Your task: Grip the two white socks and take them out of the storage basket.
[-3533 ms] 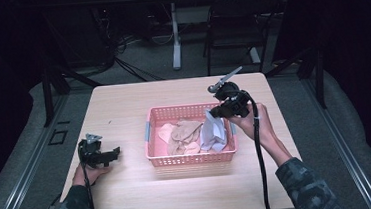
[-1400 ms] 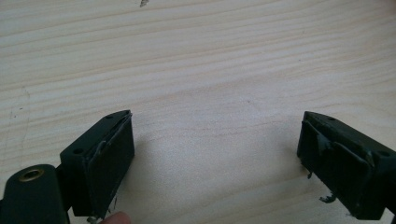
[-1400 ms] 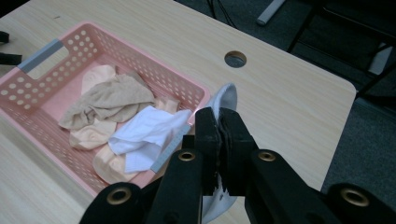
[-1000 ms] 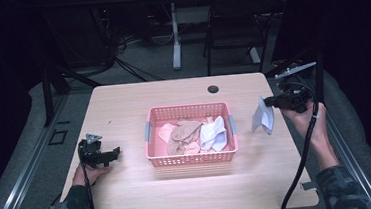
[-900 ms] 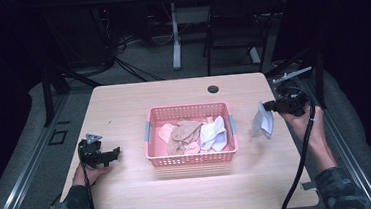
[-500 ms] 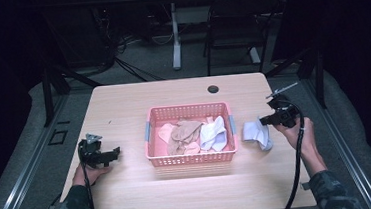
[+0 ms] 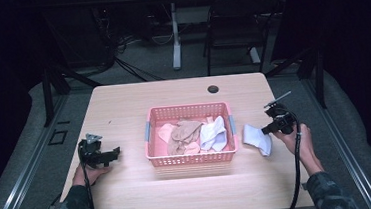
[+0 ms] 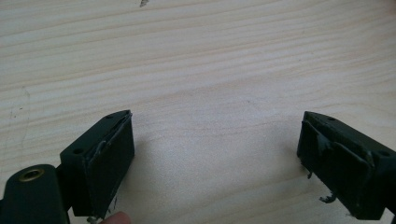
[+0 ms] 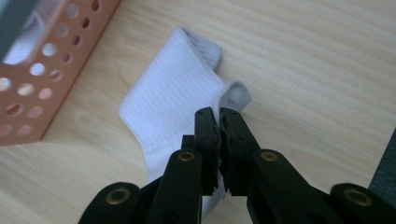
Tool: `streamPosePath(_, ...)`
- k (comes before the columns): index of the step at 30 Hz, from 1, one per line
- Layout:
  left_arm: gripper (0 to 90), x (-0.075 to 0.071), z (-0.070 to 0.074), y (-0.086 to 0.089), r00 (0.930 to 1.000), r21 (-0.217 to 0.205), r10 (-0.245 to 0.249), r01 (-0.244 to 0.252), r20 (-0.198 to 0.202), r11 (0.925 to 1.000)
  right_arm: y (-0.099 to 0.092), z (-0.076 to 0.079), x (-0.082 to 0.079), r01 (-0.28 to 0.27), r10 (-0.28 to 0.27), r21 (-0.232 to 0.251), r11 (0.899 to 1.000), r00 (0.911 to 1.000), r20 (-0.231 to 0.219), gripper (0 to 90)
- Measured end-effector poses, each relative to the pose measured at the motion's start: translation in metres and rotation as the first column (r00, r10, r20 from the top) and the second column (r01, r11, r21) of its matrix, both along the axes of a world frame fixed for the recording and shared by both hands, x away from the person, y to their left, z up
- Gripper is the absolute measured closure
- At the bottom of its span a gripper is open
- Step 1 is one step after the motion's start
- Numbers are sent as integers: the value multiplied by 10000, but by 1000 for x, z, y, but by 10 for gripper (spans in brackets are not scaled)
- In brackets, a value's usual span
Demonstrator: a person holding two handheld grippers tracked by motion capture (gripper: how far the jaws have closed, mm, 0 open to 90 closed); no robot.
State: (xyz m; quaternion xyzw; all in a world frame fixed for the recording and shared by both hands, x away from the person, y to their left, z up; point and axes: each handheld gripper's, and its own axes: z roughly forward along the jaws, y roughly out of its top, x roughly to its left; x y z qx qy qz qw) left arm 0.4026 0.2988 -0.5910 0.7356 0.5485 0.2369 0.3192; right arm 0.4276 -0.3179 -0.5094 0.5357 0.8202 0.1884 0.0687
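The right tongs (image 9: 218,116) are pressed together on a white sock (image 9: 173,107), with a fold of its cloth pinched between the black pads; the sock lies on the desk (image 7: 123,109), just beside the right wall of the pink basket (image 7: 192,156), and most of its length is flat on the wood. From the tongs the sock runs away toward the basket; in the right gripper view its long axis goes from the pinched end near the pads up and to the left, where the ribbed cuff is the far end. In the high view the same sock (image 7: 256,138) lies between the basket and the right tongs (image 7: 268,128), so the right hand is clearly the nearer one; the left tongs (image 7: 108,154) are on the other side of the basket, well apart from the sock.

The left tongs (image 8: 215,158) stand wide apart over bare wood with nothing between them. In the basket there is a small heap of other socks (image 7: 196,136), beige, pink and white.

In my judgement the step in hand is to put this sock down beside the basket; the coming move is only to let the pads go and draw back along the same line, away from the basket, so that the cloth is not dragged.
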Motion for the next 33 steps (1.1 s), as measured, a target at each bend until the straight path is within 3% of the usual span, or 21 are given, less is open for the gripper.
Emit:
streamPosePath(4,108,0,0,0,10000,1,-4,4,4,10000,-1,-6,1,68,-77,-343,9994,9996,-262,838)
streamPosePath(8,108,0,0,0,10000,-1,-5,5,7,10000,-3,-8,2,123,-138,-389,9992,9992,-374,816)
streamPosePath(13,108,0,0,0,10000,1,0,0,-2,10000,-6,-8,3,68,-86,-382,9992,9989,-457,703)
streamPosePath(20,108,0,0,0,10000,-1,2,-2,2,10000,-8,2,-1,110,-110,-61,9999,9999,-35,374)
streamPosePath(26,108,0,0,0,10000,-3,5,-5,-11,10000,-9,22,-7,-145,109,642,9978,9983,564,222)
streamPosePath(33,108,0,0,0,10000,2,0,0,0,10000,-8,40,-14,-398,267,1249,9914,9942,1046,142)
